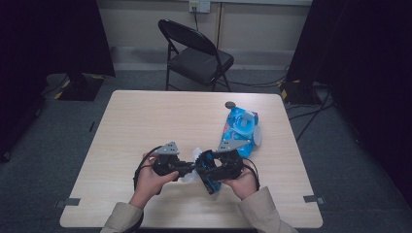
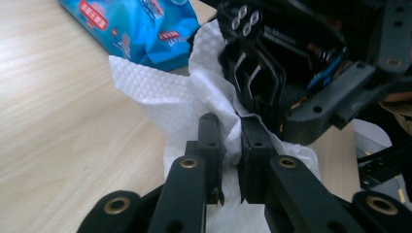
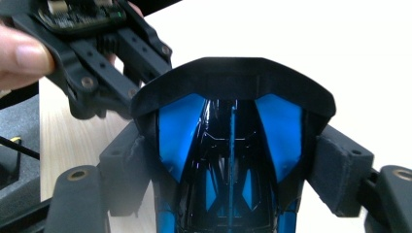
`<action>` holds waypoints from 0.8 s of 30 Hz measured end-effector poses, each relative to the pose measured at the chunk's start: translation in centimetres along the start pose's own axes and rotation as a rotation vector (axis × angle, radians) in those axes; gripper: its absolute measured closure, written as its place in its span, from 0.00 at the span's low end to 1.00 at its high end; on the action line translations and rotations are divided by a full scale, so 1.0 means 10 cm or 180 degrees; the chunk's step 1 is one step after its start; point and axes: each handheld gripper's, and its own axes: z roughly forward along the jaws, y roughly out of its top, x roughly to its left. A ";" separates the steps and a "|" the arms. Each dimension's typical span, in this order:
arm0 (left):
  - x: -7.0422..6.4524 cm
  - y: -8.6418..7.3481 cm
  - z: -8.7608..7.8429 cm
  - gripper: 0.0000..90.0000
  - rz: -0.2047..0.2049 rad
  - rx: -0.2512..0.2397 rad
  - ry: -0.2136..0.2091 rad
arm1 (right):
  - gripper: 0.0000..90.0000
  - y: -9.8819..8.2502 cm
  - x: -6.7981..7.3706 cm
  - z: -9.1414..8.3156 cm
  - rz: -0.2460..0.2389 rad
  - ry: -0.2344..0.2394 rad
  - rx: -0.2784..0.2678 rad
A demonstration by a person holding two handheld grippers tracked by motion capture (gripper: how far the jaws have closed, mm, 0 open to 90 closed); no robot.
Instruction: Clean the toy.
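A light wood desk (image 1: pixel 145 121) fills the middle of the frame, standing on grey carpet floor (image 1: pixel 43 160). Beyond it, at upper centre, a black folding chair (image 1: pixel 197 56) faces a pale wall (image 1: pixel 252 24) with a socket (image 1: pixel 199 6). Dark curtains (image 1: pixel 53 34) hang at upper left and right; cables (image 1: pixel 311 111) trail across the floor at right.

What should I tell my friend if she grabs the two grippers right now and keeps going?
Left gripper: fingers shut on the white wipe.
Right gripper: fingers clamped around the black and blue toy, held over the table near its front edge.
The wipe is pressed against the toy; wiping looks under way, and how much is clean cannot be told.
The blue wipe pack lies on the table behind the right gripper.
Left to do, probably: finish wiping, then set the toy and the wipe down.
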 end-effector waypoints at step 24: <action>-0.16 -0.28 0.35 0.91 0.0166 0.0453 -0.0141 | 0.29 0.02 -0.03 -0.03 0.0066 -0.0001 -0.0076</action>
